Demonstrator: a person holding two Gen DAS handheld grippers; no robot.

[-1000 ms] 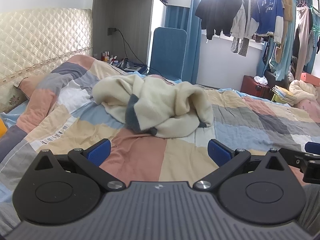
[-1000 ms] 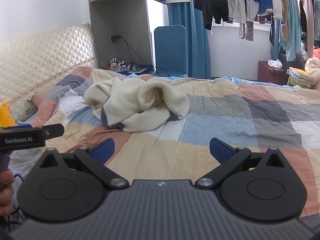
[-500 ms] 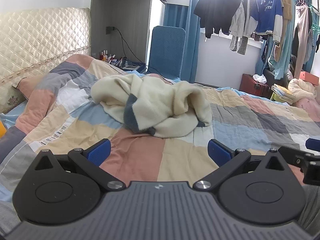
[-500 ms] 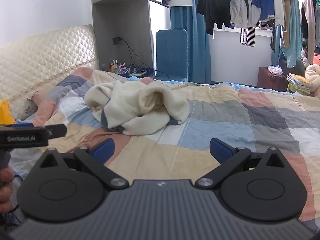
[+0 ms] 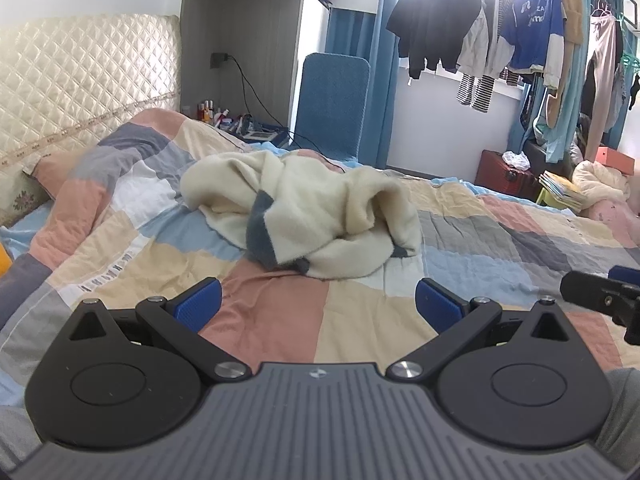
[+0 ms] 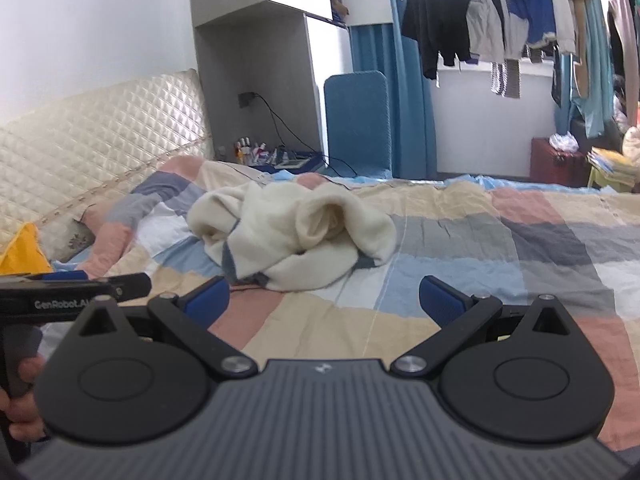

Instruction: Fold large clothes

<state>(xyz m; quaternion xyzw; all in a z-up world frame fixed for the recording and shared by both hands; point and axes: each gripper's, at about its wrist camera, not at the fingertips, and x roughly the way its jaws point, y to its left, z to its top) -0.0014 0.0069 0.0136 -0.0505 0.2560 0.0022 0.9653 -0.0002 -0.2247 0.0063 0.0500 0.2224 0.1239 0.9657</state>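
A cream fleece garment (image 5: pixel 320 208) with grey-blue patches lies crumpled in a heap on the patchwork bed quilt (image 5: pixel 264 320). The same garment (image 6: pixel 296 228) shows in the right wrist view, ahead and a little left. My left gripper (image 5: pixel 318 306) hovers over the quilt short of the heap, open, with nothing between its blue pads. My right gripper (image 6: pixel 324 300) is likewise open and empty, also short of the garment. The tip of the right gripper (image 5: pixel 600 292) shows at the right edge of the left wrist view, and the left gripper (image 6: pixel 76 292) pokes in from the left of the right wrist view.
A quilted cream headboard (image 5: pixel 80 84) runs along the left. A blue chair (image 5: pixel 332 104) and a cluttered bedside shelf (image 5: pixel 240 120) stand behind the bed. Clothes hang on a rail (image 5: pixel 500 28) by the window. A red box (image 5: pixel 504 172) and book pile sit at far right.
Both grippers have tilted up slightly and edged towards the garment, so it sits lower in both views. Both stay open.
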